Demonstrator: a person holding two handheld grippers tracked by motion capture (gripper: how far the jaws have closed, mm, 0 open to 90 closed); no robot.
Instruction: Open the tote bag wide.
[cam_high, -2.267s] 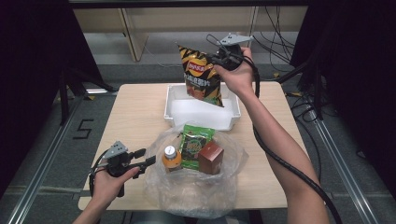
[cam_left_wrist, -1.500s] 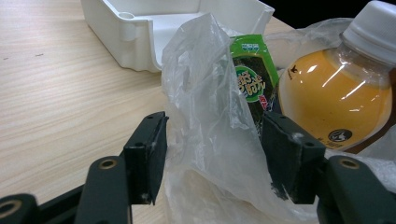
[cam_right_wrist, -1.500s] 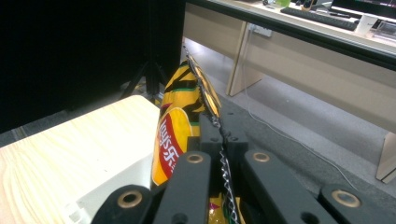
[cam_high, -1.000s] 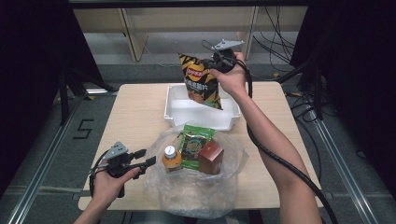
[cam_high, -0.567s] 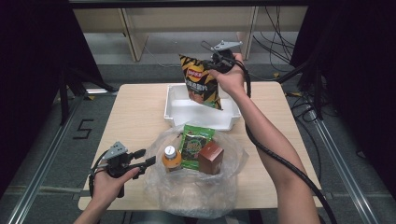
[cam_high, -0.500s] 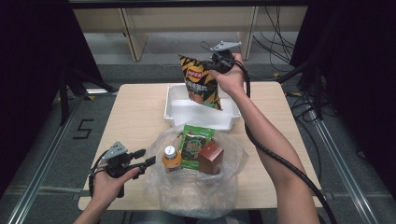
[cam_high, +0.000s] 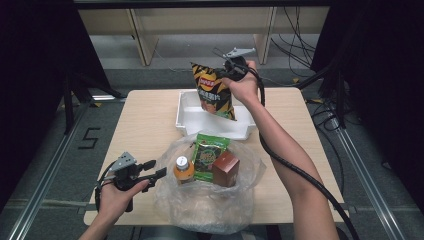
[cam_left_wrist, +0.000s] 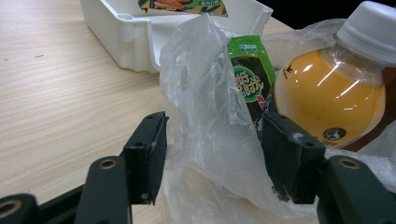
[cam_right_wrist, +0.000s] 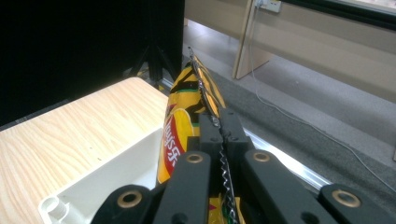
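Yellow chip bag (cam_high: 214, 95) hangs directly over the white bin (cam_high: 186, 116).
High view: right claw (cam_high: 231, 64) pinches its top, long axis vertical. Left claw view: left claw (cam_left_wrist: 212, 158) open around plastic bag (cam_left_wrist: 210, 116). Right claw view: jaws clamp the crimped seam.

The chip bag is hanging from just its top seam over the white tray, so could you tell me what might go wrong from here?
1. The right gripper pinches only the crimped top edge of the chip bag; it could slip or tear free.
2. The bag hangs tilted over the white tray and may catch its rim or land askew.
3. The left gripper stands open around a fold of the plastic bag; a pull could tip the juice bottle.
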